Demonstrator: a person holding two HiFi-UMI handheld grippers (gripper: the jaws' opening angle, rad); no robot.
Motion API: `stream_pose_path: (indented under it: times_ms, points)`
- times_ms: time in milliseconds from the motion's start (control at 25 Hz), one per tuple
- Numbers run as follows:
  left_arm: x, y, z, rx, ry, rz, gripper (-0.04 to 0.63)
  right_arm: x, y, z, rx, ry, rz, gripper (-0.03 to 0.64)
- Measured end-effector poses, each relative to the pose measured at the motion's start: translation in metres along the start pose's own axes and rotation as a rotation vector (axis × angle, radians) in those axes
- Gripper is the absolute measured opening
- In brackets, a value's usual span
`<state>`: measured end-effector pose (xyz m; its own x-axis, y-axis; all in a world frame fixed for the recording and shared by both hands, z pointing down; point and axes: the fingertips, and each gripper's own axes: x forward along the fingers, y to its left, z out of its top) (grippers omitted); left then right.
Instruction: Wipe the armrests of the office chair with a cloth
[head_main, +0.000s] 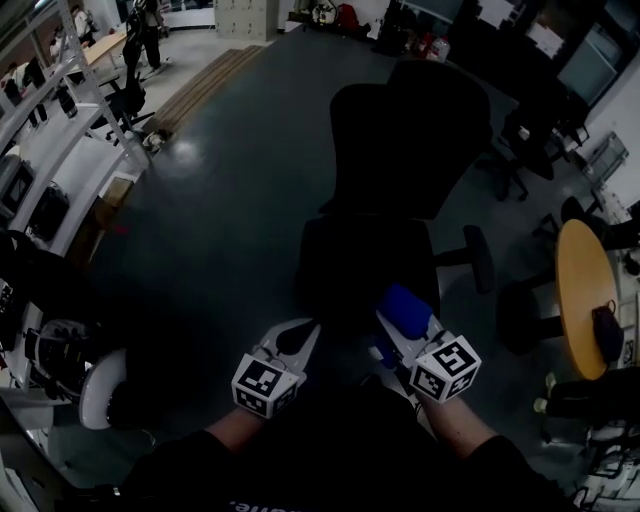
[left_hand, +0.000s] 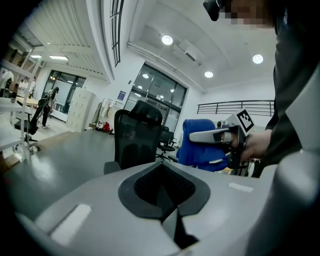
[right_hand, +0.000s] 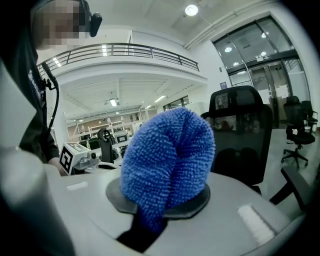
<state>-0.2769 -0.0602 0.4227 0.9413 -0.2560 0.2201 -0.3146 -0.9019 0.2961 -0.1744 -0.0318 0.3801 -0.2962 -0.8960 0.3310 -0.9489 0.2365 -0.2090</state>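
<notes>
Blue cloth (right_hand: 167, 160) clamped in right gripper (head_main: 390, 338) facing chair (head_main: 400, 150).

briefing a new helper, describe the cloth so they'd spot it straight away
Find the black office chair on the grey floor. Just in front of its seat the right gripper clamps the cloth: a fuzzy bright blue bundle, while the left gripper beside it holds nothing.

Nothing legible shows. The cube (head_main: 265, 385) on the left gripper (head_main: 297, 338) and the cube (head_main: 446, 368) on the right gripper (head_main: 392, 322) bear only black-and-white square patterns; the small blue sign (left_hand: 122, 95) beside the far glass doors (left_hand: 152, 97) is too small to read.
</notes>
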Motion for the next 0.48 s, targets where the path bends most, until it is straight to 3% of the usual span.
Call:
stream_pose_path:
  times_ms: [240, 480]
  points:
    - [0.001, 0.024, -0.026, -0.024, 0.029, 0.021, 0.015, 0.032, -0.011, 0.016, -0.054, 0.018, 0.013, 0.082]
    - [0.018, 0.032, -0.059, -0.027, 0.110, 0.047, 0.015, 0.072, -0.035, 0.026, -0.097, 0.049, 0.095, 0.081]
